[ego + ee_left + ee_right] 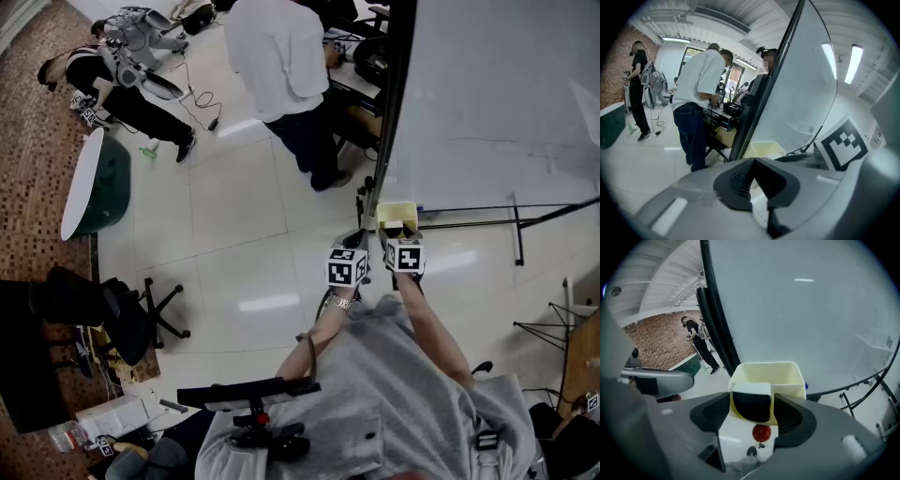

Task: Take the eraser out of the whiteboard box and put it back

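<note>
right tool (751, 416) clenched on black-felt, white-backed eraser (750, 401), which i see at near rim of cream plastic whiteboard box (787, 373). left tool (752, 180) closed, empty, just beside.

Left gripper (359, 236) and right gripper (399, 231) hover beside the whiteboard box (397, 207).

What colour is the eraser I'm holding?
The eraser has a black face, white top and yellowish rim; clearest in the right gripper view.
</note>
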`<action>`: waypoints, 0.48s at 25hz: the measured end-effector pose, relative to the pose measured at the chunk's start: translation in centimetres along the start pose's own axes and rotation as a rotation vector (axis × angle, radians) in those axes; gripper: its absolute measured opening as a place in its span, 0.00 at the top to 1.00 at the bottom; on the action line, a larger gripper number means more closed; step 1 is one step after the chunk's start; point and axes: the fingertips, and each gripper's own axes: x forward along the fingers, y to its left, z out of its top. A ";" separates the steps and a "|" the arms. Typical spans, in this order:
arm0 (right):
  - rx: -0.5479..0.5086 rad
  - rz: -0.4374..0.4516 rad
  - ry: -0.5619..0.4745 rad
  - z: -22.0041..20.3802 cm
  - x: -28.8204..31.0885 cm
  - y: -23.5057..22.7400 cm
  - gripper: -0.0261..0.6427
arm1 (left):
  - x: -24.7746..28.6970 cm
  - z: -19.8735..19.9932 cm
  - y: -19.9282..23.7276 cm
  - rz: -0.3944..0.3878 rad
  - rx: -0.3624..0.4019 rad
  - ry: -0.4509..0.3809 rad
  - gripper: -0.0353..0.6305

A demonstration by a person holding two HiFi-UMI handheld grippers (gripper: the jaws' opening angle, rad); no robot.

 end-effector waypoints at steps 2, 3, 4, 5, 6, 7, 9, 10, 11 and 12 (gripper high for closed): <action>0.002 0.028 0.007 -0.4 0.1 0.5 0.53 | 0.6 -0.2 0.0 -0.007 0.001 0.009 0.94; -0.006 0.040 0.011 -0.5 0.1 0.6 0.55 | 1.0 -0.1 0.0 -0.009 0.001 0.010 0.94; -0.019 0.051 0.015 -0.6 0.2 0.7 0.57 | 1.4 0.3 0.1 -0.009 0.001 0.009 0.94; -0.031 0.064 0.018 -0.5 0.3 0.6 0.58 | 1.7 0.8 0.2 -0.007 0.000 0.004 0.94; -0.038 0.080 0.018 -0.3 0.2 0.6 0.58 | 2.0 1.3 0.3 -0.004 -0.003 -0.002 0.94; -0.037 0.100 0.016 0.0 0.0 0.6 0.58 | 2.1 1.8 0.3 -0.001 -0.006 -0.009 0.94; -0.032 0.141 0.003 1.0 -1.4 0.9 0.59 | 2.3 2.2 0.5 0.008 -0.015 -0.018 0.94; -0.034 0.160 -0.010 1.8 -2.5 1.2 0.59 | 2.4 2.3 0.6 0.013 -0.020 -0.021 0.94; -0.039 0.177 -0.027 2.7 -3.7 1.5 0.59 | 2.4 2.4 0.7 0.018 -0.024 -0.022 0.94; -0.044 0.194 -0.047 3.8 -4.8 1.8 0.59 | 2.5 2.4 0.9 0.023 -0.026 -0.022 0.94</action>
